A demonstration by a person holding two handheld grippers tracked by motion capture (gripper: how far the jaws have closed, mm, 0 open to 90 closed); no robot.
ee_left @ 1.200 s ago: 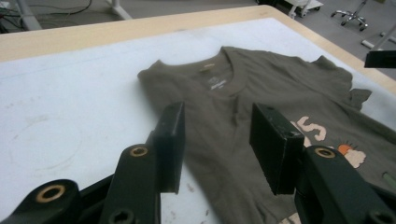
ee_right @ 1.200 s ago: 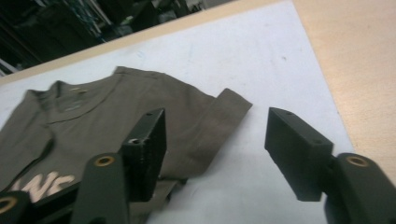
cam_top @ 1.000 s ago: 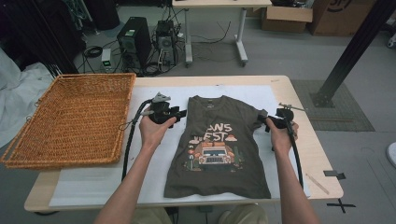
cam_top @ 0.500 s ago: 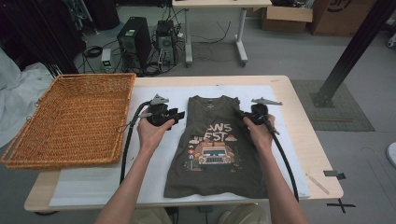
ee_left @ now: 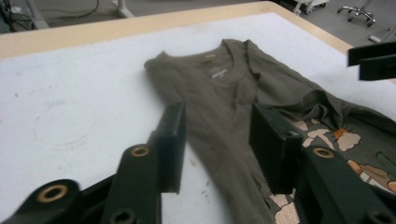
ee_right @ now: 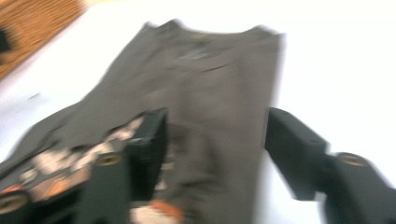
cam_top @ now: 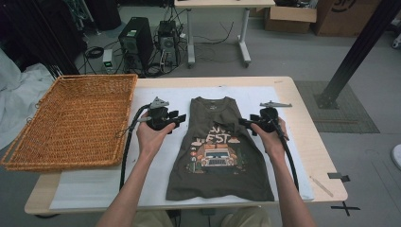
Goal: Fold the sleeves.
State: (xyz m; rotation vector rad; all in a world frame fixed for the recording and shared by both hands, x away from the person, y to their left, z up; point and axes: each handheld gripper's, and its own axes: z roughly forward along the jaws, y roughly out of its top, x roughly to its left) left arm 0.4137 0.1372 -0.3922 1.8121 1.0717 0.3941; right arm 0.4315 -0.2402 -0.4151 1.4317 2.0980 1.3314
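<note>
A dark olive cotton T-shirt with a printed truck graphic (cam_top: 218,151) lies flat on the white mat (cam_top: 94,187) that covers the light wooden table (cam_top: 312,142), its neck toward the far edge and its hem toward the near edge, with both sleeves folded in over the body. The left gripper (cam_top: 176,120) rests just beside the shirt's left edge, near the far end; in the left gripper view (ee_left: 217,140) its jaws stand apart astride that folded edge, the cloth running between them without being pinched. The right gripper (cam_top: 243,124) sits over the shirt's right folded side; its jaws have just been opening, and in the blurred right gripper view (ee_right: 215,149) they are released, spread wide with the fabric lying loose between them. A large woven wicker basket (cam_top: 71,120) stands on the left of the table, well apart from the shirt.
</note>
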